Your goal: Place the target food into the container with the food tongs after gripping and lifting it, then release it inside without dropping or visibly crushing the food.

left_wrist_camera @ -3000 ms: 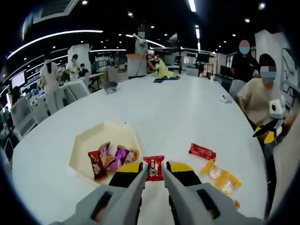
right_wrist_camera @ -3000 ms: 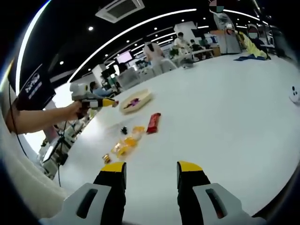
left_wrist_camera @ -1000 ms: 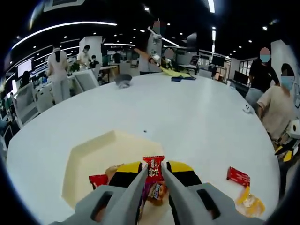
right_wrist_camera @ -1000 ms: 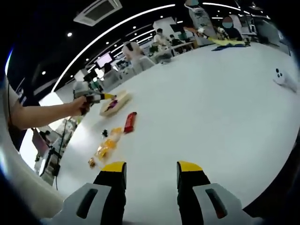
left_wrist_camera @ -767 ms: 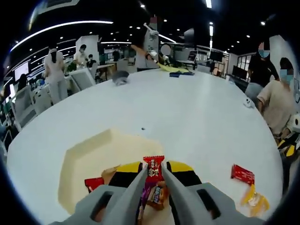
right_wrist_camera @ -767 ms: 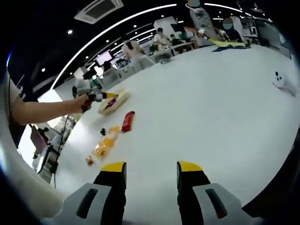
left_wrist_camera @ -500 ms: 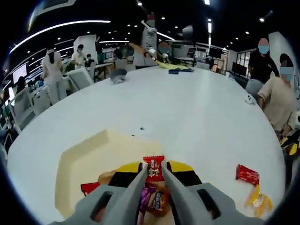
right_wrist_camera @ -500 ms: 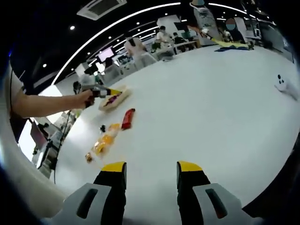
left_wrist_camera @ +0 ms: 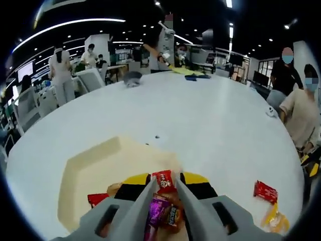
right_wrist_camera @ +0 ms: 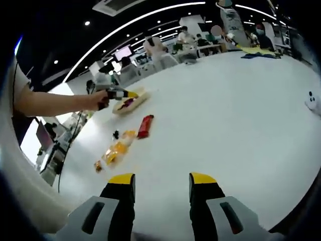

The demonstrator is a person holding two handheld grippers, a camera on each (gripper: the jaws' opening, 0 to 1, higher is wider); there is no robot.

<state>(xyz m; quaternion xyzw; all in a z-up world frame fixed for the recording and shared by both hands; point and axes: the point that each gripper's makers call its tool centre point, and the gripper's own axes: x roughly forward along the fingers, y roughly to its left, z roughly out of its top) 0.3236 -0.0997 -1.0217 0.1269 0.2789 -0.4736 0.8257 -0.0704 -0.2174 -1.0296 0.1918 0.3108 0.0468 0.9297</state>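
The left claw (left_wrist_camera: 165, 182) is closed on a red snack (left_wrist_camera: 165, 180) and holds it above the tray (left_wrist_camera: 88, 165), at 6 o'clock in the left gripper view, so I judge the step to be the placing. The right claw (right_wrist_camera: 161, 185) is wide open with nothing in it, over the worktop (right_wrist_camera: 235, 115). Next, the left claw should go a little lower over the packets (left_wrist_camera: 163, 213) and open gently.

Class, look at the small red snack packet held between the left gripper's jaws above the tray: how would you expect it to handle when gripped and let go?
The red snack packet looks thin and flat, so probably light. Its glossy wrapper may be slippery and crinkle under pressure. Released by the left gripper, it should drop flat into the cream tray rather than roll.
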